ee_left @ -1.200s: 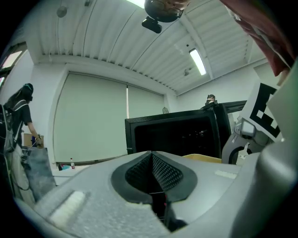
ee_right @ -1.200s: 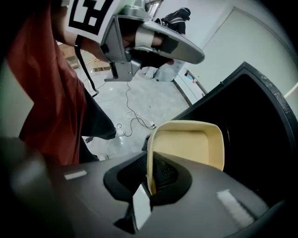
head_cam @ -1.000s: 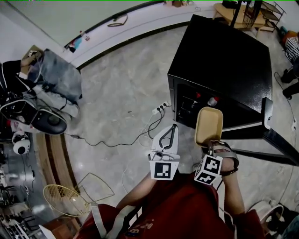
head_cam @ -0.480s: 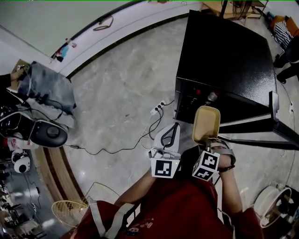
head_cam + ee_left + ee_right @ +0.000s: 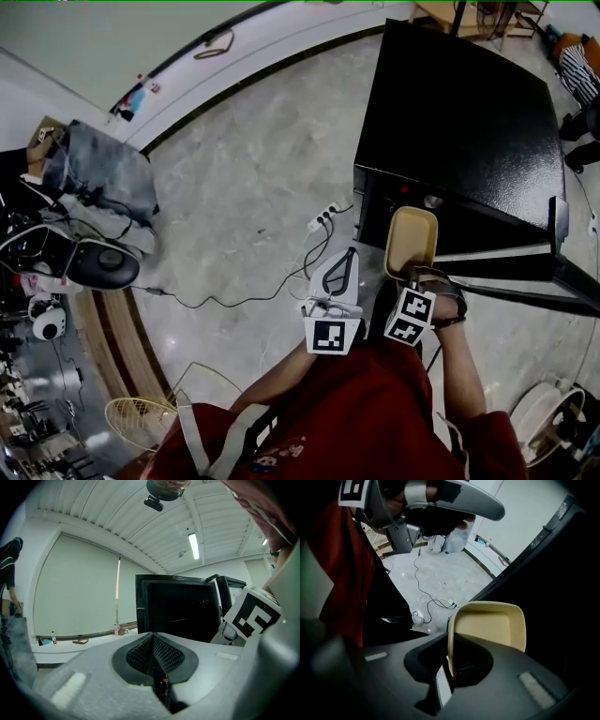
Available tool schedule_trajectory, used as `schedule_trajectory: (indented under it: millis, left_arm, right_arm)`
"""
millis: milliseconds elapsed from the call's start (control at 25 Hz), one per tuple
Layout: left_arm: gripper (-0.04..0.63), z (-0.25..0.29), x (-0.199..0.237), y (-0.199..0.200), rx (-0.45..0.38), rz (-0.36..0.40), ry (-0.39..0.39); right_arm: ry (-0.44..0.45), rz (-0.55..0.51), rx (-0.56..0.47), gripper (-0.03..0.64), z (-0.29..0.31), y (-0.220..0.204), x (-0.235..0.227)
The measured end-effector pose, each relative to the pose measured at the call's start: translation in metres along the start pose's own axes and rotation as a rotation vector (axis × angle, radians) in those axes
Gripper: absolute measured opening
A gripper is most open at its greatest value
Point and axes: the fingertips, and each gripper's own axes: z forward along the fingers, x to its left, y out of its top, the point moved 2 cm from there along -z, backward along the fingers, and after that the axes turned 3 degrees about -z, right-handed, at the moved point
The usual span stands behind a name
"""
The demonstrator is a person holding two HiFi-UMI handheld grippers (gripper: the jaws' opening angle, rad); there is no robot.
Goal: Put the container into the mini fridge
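Container (image 5: 490,625), tan, shallow: clamped by its near rim in my right gripper (image 5: 413,277), jaws pressed on that edge. Left gripper (image 5: 153,656) just beside it, jaws together, nothing between them. Container's far end sits at the open front of the black mini fridge (image 5: 459,122).

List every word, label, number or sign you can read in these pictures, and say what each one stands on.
No text can be read in any view.
On the marker cubes: black-and-white square patterns only, no letters.
On the red shirt: pale print, too blurred to read.
On the container and the mini fridge: no label visible.
On the bottle: label too small to read.
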Motion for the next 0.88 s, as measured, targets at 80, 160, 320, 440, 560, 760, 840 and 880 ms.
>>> schedule_trajectory:
  millis: [80,160,320,440,560,760,840,880]
  left_arm:
    - [0.003,0.003,0.001,-0.003,0.013,-0.013,0.010]
    - [0.003,0.007,0.004,-0.007,0.031,-0.007,0.017]
    - [0.003,0.010,0.009,-0.015,0.047,0.016,0.036]
    - [0.003,0.008,0.009,-0.017,0.056,0.004,0.048]
    - [0.004,0.007,0.008,-0.014,0.055,0.009,0.056]
    - [0.003,0.009,0.005,-0.014,0.049,-0.004,0.056]
    - [0.003,0.010,0.005,-0.014,0.050,-0.008,0.056]
    - [0.003,0.010,0.005,-0.014,0.053,-0.009,0.057]
  right_arm:
    - [0.012,-0.014,-0.001,0.018,0.010,-0.003,-0.004]
    - [0.016,-0.026,0.000,0.020,0.020,-0.007,-0.010]
    - [0.020,-0.029,-0.005,0.020,0.039,-0.011,-0.026]
    - [0.017,-0.031,0.001,0.020,0.050,-0.014,-0.037]
    - [0.005,-0.022,-0.003,0.021,0.060,-0.015,-0.047]
    - [-0.015,-0.017,0.005,0.020,0.076,-0.020,-0.057]
    - [-0.030,-0.017,0.008,0.021,0.078,-0.022,-0.063]
    - [-0.037,-0.018,0.010,0.021,0.079,-0.024,-0.067]
